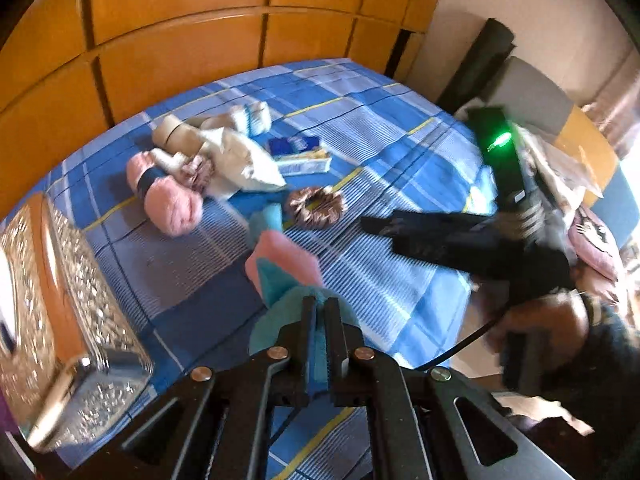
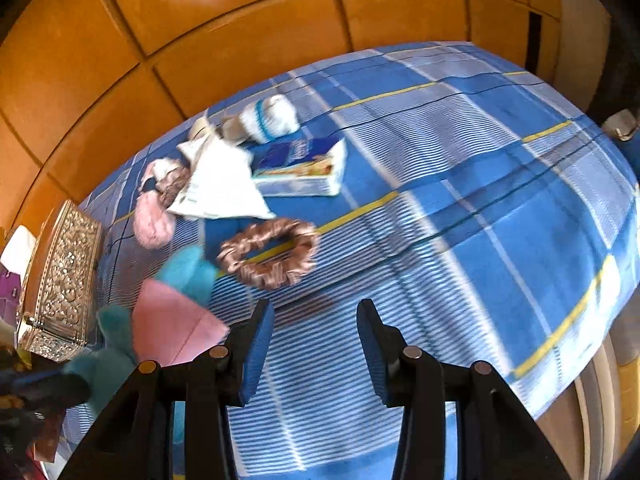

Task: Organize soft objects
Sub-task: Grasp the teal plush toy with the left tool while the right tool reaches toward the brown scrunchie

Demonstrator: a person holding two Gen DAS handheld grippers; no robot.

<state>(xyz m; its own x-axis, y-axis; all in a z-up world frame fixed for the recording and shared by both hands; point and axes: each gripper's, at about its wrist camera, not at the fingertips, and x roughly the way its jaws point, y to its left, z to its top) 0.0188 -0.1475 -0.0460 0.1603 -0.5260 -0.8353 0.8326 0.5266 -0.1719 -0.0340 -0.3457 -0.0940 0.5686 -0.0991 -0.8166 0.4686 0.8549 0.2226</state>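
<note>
My left gripper (image 1: 320, 304) is shut on a teal and pink soft cloth (image 1: 282, 268) and holds it above the blue checked bedspread (image 1: 400, 160); the same cloth shows at the lower left of the right wrist view (image 2: 176, 320). My right gripper (image 2: 316, 312) is open and empty above the bedspread (image 2: 480, 200), just right of the cloth and near a brown scrunchie (image 2: 272, 252), also in the left wrist view (image 1: 316, 204). A pink yarn skein (image 1: 168, 196), a white cloth (image 1: 244, 156) and rolled white socks (image 2: 272, 118) lie farther back.
An ornate silver box (image 1: 68, 308) stands at the left edge of the bed (image 2: 60, 280). A blue and white tissue pack (image 2: 304, 168) lies mid-bed. A wooden wardrobe (image 1: 200, 40) runs behind. The other gripper's black body (image 1: 500, 232) crosses the right side.
</note>
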